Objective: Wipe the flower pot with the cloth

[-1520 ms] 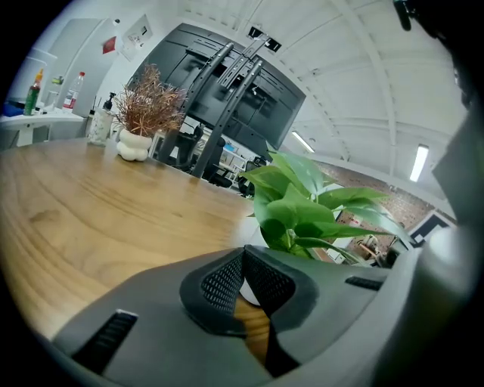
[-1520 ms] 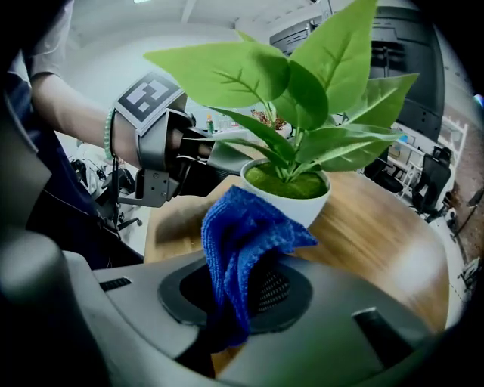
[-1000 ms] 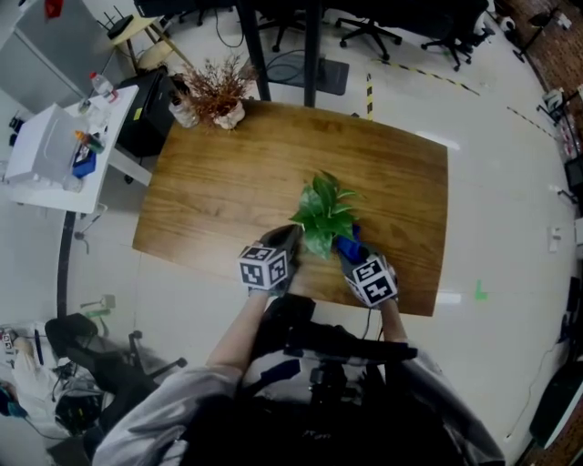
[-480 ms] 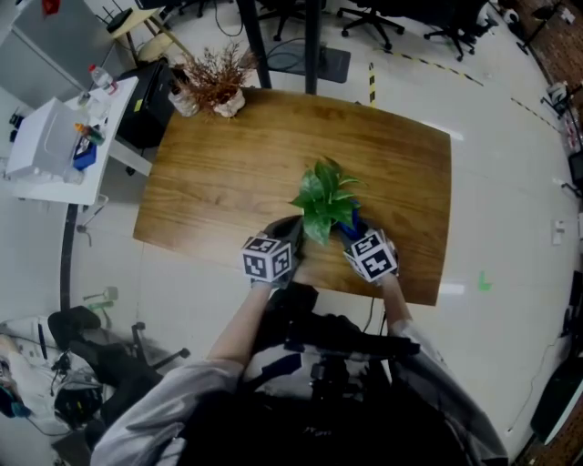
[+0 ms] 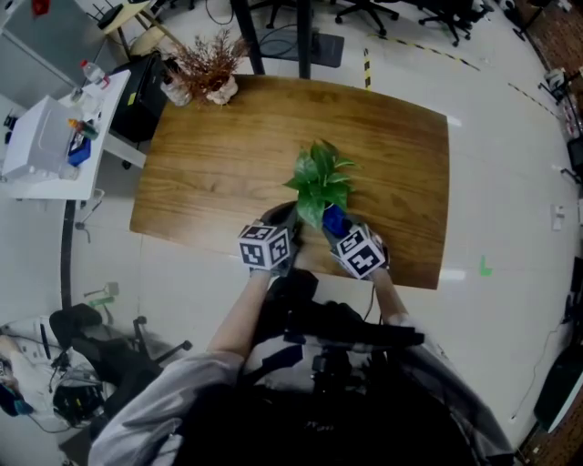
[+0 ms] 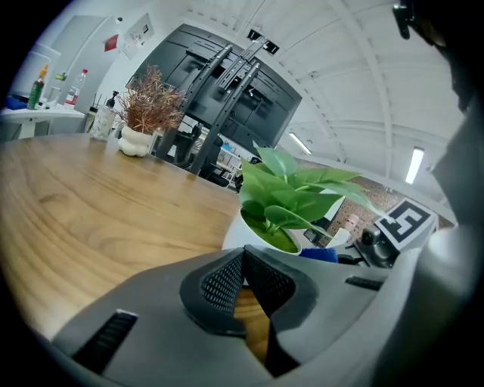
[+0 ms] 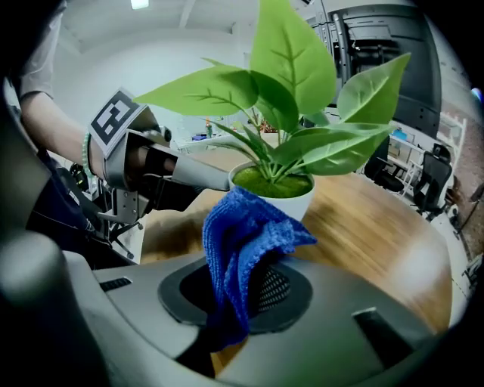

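A small white flower pot (image 7: pixel 302 205) with a green leafy plant (image 5: pixel 319 182) stands near the front edge of the wooden table (image 5: pixel 228 155). My right gripper (image 7: pixel 253 291) is shut on a blue cloth (image 7: pixel 246 234), whose bunched top rests against the pot's near side. The cloth (image 5: pixel 334 219) shows just under the leaves in the head view. My left gripper (image 6: pixel 242 261) is shut with nothing between its pads. Its tip lies against the left side of the pot (image 6: pixel 231 236). The left gripper (image 7: pixel 193 174) reaches in from the left, right at the rim.
A dried brown plant in a white vase (image 5: pixel 208 77) stands at the table's far left corner. A white side table (image 5: pixel 50 146) with bottles is off to the left. Office chairs (image 5: pixel 364 14) stand beyond the far edge. The near table edge runs just under both grippers.
The right gripper has slid slightly left round the pot's near side with the cloth. The left gripper has stayed at the pot. The head camera has shifted a little.
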The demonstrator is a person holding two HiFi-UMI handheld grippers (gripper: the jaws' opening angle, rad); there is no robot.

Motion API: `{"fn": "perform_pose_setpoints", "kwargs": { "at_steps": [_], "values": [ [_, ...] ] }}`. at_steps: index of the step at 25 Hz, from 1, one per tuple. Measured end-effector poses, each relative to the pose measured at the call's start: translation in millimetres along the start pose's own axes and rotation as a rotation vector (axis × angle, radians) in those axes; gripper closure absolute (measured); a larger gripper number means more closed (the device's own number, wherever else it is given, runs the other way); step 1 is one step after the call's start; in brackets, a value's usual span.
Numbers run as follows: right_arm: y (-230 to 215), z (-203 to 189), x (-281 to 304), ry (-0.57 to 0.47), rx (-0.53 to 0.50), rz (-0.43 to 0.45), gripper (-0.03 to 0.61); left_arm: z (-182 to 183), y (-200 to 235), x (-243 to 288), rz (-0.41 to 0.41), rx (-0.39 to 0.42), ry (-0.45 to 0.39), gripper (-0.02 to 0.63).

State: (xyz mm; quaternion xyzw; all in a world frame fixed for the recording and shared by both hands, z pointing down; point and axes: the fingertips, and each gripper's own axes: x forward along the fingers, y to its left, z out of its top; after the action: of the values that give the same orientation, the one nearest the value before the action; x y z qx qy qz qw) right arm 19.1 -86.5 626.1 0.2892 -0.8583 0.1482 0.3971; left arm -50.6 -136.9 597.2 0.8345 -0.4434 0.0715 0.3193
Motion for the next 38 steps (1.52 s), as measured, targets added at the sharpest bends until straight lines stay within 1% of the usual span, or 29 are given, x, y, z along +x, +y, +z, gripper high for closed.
{"fn": "perform_pose_setpoints", "kwargs": {
  "at_steps": [5,9,12,16,19,22,25,30,34,38],
  "values": [
    [14,1,2,-0.004,-0.001,0.031,0.502,-5,-4,-2,-0.004,-0.002,0.007,0.614],
    [12,-1,-4,-0.021,0.001,0.035,0.502,-10,-7,-4,-0.008,-0.002,0.021,0.614],
    [-3,-9,-17,-0.019,0.02,0.002,0.502,-11,-7,-8,-0.009,0.0,0.02,0.614],
    [-38,-10,-24,-0.019,0.027,-0.056,0.502,-11,-9,-9,-0.012,0.001,0.024,0.614],
    [-59,1,-21,-0.021,-0.006,-0.086,0.502,-10,-11,-9,-0.018,0.002,0.027,0.614],
    [-66,13,-13,-0.034,-0.059,-0.073,0.502,-9,-10,-9,-0.018,0.0,0.019,0.614],
    [-60,17,-6,-0.029,-0.085,-0.053,0.502,-8,-10,-9,-0.016,-0.006,0.01,0.614],
    [-34,11,-4,-0.024,-0.066,-0.037,0.502,-4,-4,-9,-0.004,-0.024,-0.008,0.614],
    [-6,6,-1,-0.022,-0.06,0.003,0.502,0,6,-9,0.015,-0.035,-0.021,0.614],
    [15,10,8,-0.027,-0.056,0.039,0.502,4,12,-8,0.028,-0.047,-0.031,0.614]
  ]
}}
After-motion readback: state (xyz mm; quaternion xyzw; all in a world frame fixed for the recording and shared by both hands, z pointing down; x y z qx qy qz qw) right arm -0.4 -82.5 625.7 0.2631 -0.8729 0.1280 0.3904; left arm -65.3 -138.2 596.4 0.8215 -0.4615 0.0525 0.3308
